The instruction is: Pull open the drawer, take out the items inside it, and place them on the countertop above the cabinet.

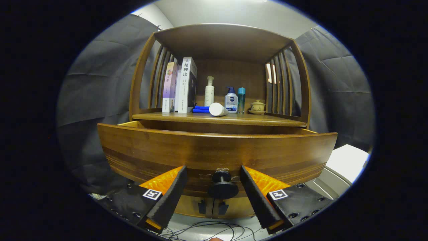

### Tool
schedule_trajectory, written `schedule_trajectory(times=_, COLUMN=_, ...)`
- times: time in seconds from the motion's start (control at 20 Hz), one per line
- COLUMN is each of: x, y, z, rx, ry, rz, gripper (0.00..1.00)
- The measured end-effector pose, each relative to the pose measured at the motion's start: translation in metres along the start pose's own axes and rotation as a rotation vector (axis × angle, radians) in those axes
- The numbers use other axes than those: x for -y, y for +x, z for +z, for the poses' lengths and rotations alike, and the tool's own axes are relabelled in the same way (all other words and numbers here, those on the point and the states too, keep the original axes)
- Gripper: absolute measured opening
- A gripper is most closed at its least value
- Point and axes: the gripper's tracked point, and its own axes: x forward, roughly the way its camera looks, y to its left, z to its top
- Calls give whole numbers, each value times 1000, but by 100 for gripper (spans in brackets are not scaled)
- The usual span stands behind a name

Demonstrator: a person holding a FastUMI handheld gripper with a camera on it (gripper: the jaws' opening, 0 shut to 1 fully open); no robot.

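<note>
Drawer [217, 150] pulled out from cabinet, front panel facing gripper; interior hidden behind panel, contents can't be told. Knob [223, 185] at panel centre, low, sits between the two fingers; gripper [214, 172] spread wide, fingers either side of knob w/ clear gaps, not touching it. Countertop [219, 117] just above drawer; on it, L to R: upright books [180, 85], blue cloth [201, 109], white bottle lying on its side [218, 109], pump bottle [209, 91] behind, dark-capped bottle [231, 100], teal-capped bottle [241, 99], small lidded cup [257, 106]. Cabinet doors [214, 207] below drawer; cables [207, 231] on floor beneath.
</note>
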Motion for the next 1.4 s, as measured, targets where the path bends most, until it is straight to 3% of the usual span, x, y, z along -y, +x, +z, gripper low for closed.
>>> schedule_trajectory(times=1.4, x=0, y=108, z=19, rx=36, ry=-18, rz=-23, gripper=100)
